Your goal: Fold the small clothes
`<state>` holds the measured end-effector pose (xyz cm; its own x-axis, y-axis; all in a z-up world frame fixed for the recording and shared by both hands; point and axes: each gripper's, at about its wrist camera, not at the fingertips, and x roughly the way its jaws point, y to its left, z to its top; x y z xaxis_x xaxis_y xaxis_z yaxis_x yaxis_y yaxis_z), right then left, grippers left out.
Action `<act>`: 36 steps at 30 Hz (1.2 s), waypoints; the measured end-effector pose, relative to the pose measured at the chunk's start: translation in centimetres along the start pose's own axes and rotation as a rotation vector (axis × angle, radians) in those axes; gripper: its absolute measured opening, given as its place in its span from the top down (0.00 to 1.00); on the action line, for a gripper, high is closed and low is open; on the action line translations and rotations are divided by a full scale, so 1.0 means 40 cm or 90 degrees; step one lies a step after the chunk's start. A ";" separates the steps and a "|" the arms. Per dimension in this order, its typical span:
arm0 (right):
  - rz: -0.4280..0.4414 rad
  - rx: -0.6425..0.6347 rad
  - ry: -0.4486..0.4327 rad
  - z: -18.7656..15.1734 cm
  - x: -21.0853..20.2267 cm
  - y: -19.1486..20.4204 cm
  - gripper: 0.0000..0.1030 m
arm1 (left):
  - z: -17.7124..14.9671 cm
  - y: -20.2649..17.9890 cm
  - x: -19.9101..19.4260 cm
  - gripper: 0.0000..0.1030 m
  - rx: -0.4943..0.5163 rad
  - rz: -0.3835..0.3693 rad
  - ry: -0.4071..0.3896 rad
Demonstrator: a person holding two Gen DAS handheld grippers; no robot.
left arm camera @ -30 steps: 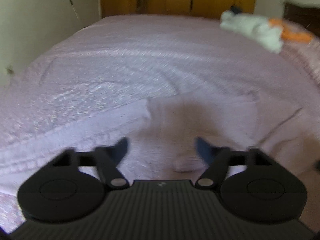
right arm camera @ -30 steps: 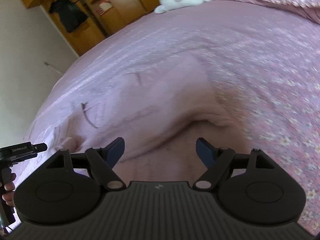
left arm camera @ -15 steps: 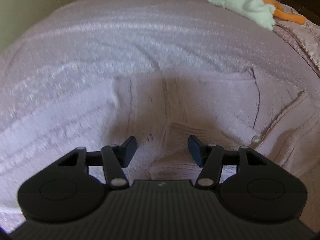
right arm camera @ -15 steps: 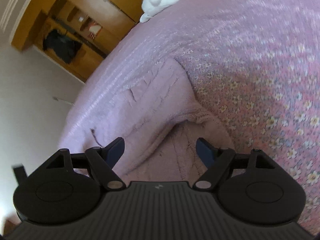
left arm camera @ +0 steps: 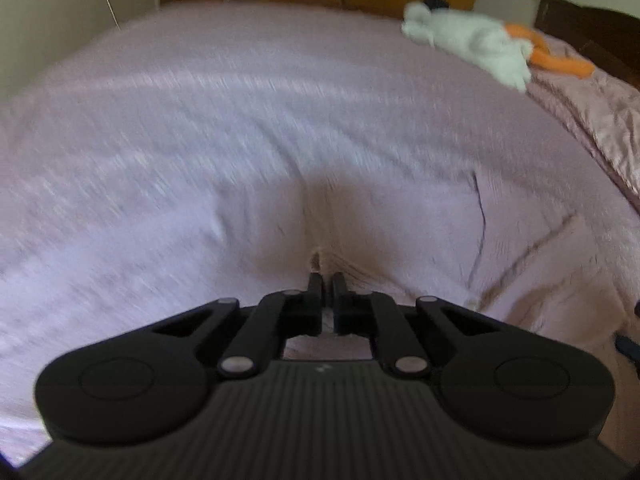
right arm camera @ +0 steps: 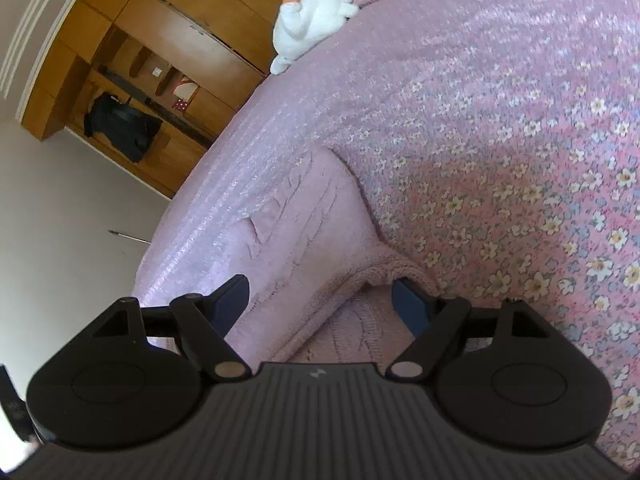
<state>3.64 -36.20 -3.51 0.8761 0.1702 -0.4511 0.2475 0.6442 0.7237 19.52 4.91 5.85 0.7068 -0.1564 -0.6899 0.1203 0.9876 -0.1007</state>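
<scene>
Our left gripper (left arm camera: 327, 280) has just closed, jaws seemingly pinching the blurred pink knit garment (left arm camera: 380, 232); only the right view shows our right gripper (right arm camera: 320, 300) — jaws wide over its hem.

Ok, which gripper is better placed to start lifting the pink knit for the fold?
Left. The left gripper is already shut on a pinch of the pink knit. The right gripper is open over the knit's edge, gripping nothing.
</scene>
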 end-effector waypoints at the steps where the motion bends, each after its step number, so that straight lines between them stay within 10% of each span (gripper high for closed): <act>1: -0.001 -0.005 -0.001 -0.003 0.001 0.000 0.19 | 0.007 0.006 -0.022 0.94 -0.001 0.018 -0.016; 7: -0.021 -0.041 -0.003 -0.009 -0.006 0.015 0.19 | 0.010 0.060 -0.029 0.95 -0.009 0.123 -0.001; 17: -0.024 -0.222 0.000 0.053 -0.046 0.117 0.18 | -0.043 0.104 0.011 0.89 -0.080 0.039 0.065; 21: -0.062 -0.278 0.011 0.121 0.059 0.141 0.19 | -0.063 0.104 0.022 0.58 -0.097 0.034 0.068; 36: -0.021 -0.584 0.173 0.122 0.331 0.289 0.19 | -0.096 0.032 0.053 0.60 -0.016 0.024 0.042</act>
<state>20.10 -30.14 1.43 0.7194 0.2346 -0.6537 -0.2517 0.9653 0.0694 18.49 5.89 1.50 0.6634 -0.1188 -0.7388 0.0768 0.9929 -0.0907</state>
